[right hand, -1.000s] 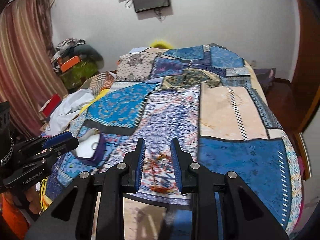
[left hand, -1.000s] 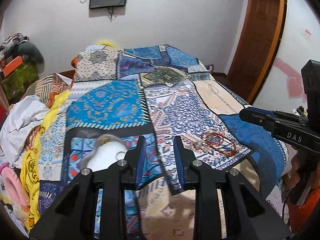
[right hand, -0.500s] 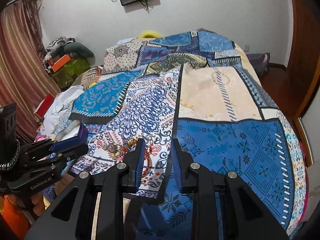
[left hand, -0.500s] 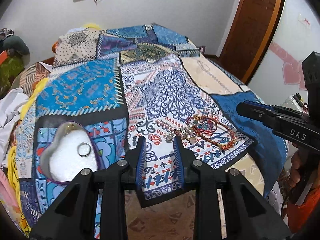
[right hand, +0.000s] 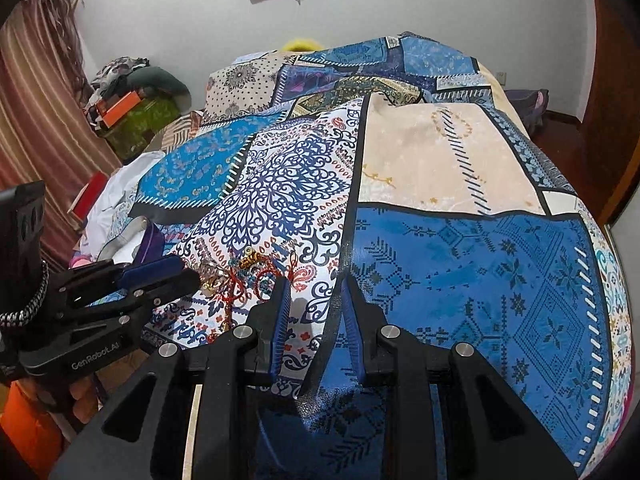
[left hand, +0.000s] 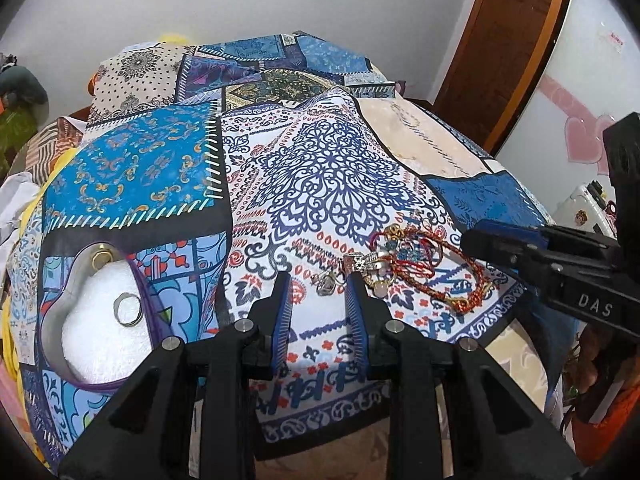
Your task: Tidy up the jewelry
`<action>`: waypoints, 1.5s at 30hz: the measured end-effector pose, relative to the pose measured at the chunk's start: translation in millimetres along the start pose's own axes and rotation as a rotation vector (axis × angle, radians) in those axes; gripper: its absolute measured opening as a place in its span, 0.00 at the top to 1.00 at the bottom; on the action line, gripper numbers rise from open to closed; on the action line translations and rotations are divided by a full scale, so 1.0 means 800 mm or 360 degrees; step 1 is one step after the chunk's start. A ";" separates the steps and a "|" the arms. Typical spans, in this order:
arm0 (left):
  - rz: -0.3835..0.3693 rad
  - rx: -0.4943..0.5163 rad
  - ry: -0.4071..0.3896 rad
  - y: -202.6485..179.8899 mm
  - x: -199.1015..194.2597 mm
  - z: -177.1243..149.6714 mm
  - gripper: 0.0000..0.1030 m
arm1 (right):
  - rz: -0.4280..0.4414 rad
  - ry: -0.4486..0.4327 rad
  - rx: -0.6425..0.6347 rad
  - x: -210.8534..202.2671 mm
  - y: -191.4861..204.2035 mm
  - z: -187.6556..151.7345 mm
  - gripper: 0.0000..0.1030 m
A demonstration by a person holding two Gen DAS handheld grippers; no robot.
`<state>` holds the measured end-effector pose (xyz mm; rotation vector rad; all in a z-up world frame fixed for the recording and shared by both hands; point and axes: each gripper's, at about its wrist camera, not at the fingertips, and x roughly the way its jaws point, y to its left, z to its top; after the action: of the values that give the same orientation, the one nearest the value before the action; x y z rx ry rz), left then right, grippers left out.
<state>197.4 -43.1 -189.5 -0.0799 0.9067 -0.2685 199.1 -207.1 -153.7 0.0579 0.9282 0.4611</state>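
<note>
A tangle of red cord bracelets and silver pieces, the jewelry pile (left hand: 408, 264), lies on the patterned bedspread (left hand: 320, 168). A heart-shaped box (left hand: 96, 320) with a white lining sits at the left and holds a ring (left hand: 127, 311). My left gripper (left hand: 318, 280) is open and empty, its tips just short of a silver piece (left hand: 326, 282) at the pile's near edge. My right gripper (right hand: 314, 282) is open and empty, just right of the pile (right hand: 248, 276). The right gripper also shows in the left wrist view (left hand: 520, 248).
The bed's near edge runs just below the grippers. Clothes and boxes (right hand: 128, 108) are piled at the far left by a striped curtain. A wooden door (left hand: 516, 40) stands at the right. The bedspread (right hand: 460, 264) spreads out to the right of the right gripper.
My left gripper has moved forward and right, from over the heart box to the pile's edge. My right gripper has swung right of the pile. Both stay open.
</note>
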 end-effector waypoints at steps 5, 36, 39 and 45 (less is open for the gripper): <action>0.0006 0.0018 -0.0026 -0.004 0.002 -0.001 0.74 | 0.0011 0.0005 -0.0010 -0.003 0.002 0.000 0.77; -0.0019 -0.0101 -0.0103 0.042 -0.043 -0.025 0.89 | 0.0140 0.0116 -0.0256 0.058 0.097 0.029 0.77; -0.0028 -0.0109 -0.0102 0.041 -0.042 -0.025 0.89 | 0.0128 0.0160 -0.0255 0.062 0.090 0.025 0.77; -0.0028 -0.0115 -0.0103 0.040 -0.041 -0.025 0.89 | 0.0104 0.0142 -0.0313 0.059 0.092 0.020 0.77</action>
<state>169.2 -2.8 -182.6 -0.1628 0.8518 -0.2483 209.6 -119.0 -161.7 -0.1125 0.9664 0.6177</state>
